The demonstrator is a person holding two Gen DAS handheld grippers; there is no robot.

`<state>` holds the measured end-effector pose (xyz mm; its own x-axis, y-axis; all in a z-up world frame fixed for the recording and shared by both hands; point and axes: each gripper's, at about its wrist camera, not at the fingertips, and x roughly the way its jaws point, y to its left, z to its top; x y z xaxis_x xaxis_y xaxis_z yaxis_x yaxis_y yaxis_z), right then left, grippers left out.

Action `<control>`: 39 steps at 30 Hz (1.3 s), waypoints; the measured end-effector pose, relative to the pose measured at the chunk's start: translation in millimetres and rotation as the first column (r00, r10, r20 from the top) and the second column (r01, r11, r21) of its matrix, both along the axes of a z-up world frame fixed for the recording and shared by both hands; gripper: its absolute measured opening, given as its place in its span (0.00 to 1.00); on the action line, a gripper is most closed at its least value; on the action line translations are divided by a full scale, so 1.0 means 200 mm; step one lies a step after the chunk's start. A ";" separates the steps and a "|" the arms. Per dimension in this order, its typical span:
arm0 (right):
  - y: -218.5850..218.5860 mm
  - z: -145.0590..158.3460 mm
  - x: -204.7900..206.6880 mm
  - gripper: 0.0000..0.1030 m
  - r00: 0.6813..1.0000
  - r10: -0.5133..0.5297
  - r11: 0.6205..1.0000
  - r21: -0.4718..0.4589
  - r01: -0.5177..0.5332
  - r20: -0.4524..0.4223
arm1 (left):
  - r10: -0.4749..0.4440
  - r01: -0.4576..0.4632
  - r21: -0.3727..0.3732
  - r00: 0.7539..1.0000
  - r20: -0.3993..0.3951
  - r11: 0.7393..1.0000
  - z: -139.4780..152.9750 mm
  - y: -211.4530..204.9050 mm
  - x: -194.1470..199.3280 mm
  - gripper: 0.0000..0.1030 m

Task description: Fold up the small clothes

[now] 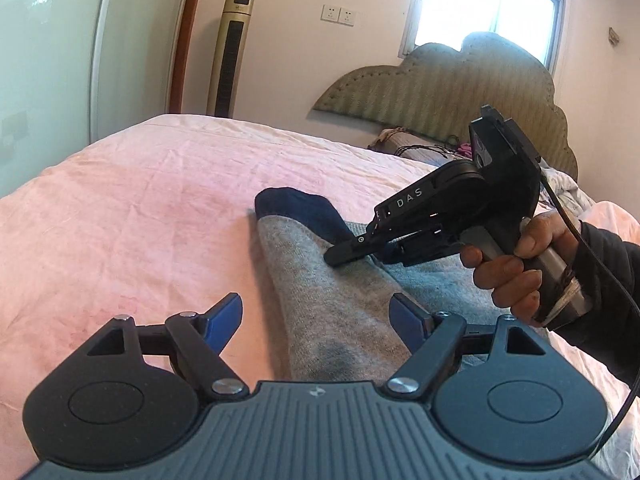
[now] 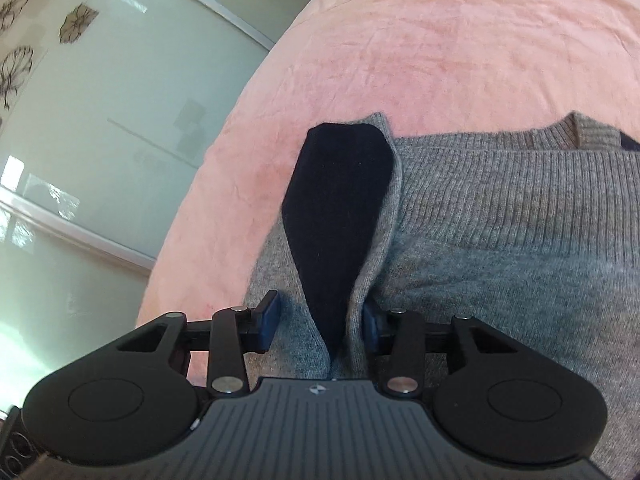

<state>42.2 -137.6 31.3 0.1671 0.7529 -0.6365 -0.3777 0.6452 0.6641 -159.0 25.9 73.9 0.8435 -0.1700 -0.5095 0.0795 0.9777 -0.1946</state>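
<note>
A bed (image 1: 140,200) under a wrinkled pink sheet fills most of both views, with a padded headboard (image 1: 440,88) at its far right and a tall tower fan (image 1: 232,52) standing against the far wall. A mirrored wardrobe door (image 2: 100,120) runs along the left.

On the sheet lies a grey knitted sweater (image 2: 500,208), near the right side of the bed, its ribbed collar (image 2: 568,132) at the far right in the right wrist view. One sleeve (image 1: 320,288) is folded over the body, and its dark navy cuff (image 2: 340,208) points toward the far side.

The right gripper (image 2: 320,330), held by a hand (image 1: 512,268) in a dark sleeve, is tilted down onto the sweater. Its fingers (image 2: 268,326) stand narrow, with a raised fold of the sleeve and the navy cuff's near end between them; the blue pads sit against the knit on both sides and pinch it.

The left gripper (image 1: 316,320) hovers over the near part of the sleeve. Its fingers (image 1: 226,318) are spread wide, with grey cloth below them but nothing clasped.
</note>
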 end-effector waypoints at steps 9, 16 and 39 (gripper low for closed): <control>-0.33 0.24 -0.16 0.15 0.982 -0.078 0.996 0.062 0.069 0.174 | -0.013 0.016 -0.052 0.999 0.047 0.999 0.05 0.03 0.17 0.78; -1.00 0.08 -0.29 0.21 0.930 -0.361 0.929 -0.062 0.366 0.070 | -0.125 0.123 -0.132 0.992 -0.007 0.983 -0.02 -0.07 0.34 0.81; -0.93 0.06 -0.65 0.16 0.983 -0.184 0.983 0.002 0.184 -0.010 | -0.502 0.496 0.297 0.863 -0.061 0.816 -0.14 -0.47 0.09 0.58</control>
